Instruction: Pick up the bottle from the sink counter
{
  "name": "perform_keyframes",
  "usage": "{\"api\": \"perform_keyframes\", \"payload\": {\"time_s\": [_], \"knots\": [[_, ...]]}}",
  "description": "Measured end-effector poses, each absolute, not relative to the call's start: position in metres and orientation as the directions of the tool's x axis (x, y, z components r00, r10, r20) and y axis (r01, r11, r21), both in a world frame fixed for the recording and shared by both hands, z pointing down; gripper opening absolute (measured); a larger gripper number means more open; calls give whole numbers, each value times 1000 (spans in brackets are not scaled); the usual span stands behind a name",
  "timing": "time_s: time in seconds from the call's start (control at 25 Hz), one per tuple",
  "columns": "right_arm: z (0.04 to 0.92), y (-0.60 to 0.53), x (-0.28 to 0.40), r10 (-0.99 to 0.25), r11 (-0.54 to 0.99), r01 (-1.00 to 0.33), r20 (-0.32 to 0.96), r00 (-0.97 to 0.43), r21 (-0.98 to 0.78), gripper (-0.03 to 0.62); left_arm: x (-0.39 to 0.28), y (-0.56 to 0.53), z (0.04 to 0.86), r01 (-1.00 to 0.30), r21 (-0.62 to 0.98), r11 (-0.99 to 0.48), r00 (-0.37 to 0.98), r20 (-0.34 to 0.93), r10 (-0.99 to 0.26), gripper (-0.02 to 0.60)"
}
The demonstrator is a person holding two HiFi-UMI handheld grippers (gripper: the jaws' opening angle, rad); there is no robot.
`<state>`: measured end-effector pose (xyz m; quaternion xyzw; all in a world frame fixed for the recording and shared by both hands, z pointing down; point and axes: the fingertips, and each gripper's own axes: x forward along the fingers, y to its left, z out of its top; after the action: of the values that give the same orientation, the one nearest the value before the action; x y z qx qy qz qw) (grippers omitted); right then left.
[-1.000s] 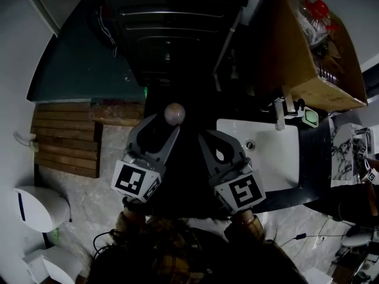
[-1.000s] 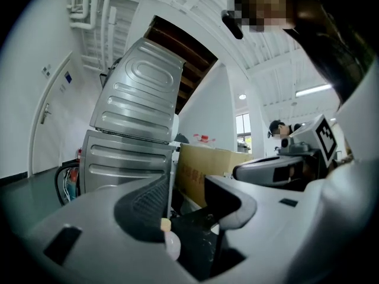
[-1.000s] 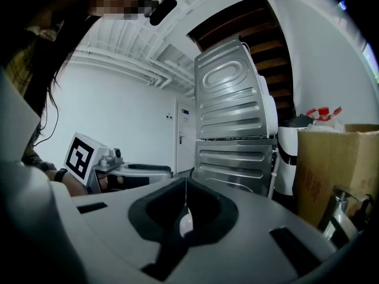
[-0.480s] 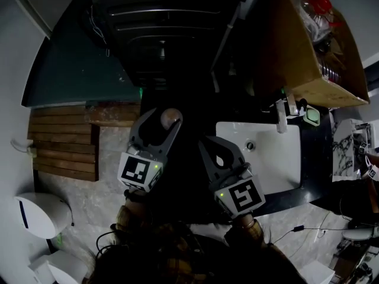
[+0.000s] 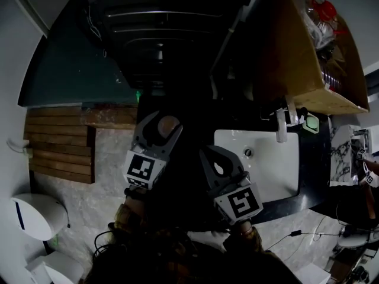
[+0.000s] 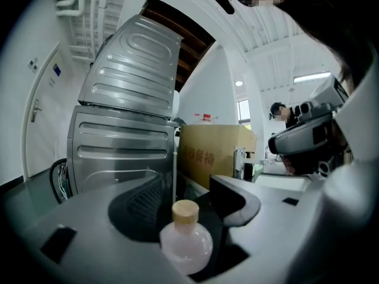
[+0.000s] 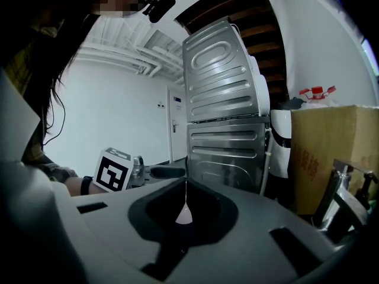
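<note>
One capped bottle (image 6: 186,241), left of the sink (image 5: 269,158), loose between left tongs (image 6: 189,191) just opening wide; right tongs (image 7: 185,203) closed, empty; best centred on its round body before squeezing gently, lifting straight.

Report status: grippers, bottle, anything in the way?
Left gripper open, fingers just opened wider, bottle between them, unclamped. Right gripper shut, empty. Sink off to the right; nothing seen blocking.
</note>
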<state>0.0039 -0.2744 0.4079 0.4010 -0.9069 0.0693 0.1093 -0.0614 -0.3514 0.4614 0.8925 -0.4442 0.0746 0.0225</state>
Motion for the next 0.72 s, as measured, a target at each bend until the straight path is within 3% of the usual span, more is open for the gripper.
{"api": "perform_keyframes", "payload": {"time_s": [0.72], "knots": [[419, -280, -3, -693, 682, -730, 273, -668, -54, 17, -63, -367, 506, -801, -37, -598, 572, 247, -782, 229]]}}
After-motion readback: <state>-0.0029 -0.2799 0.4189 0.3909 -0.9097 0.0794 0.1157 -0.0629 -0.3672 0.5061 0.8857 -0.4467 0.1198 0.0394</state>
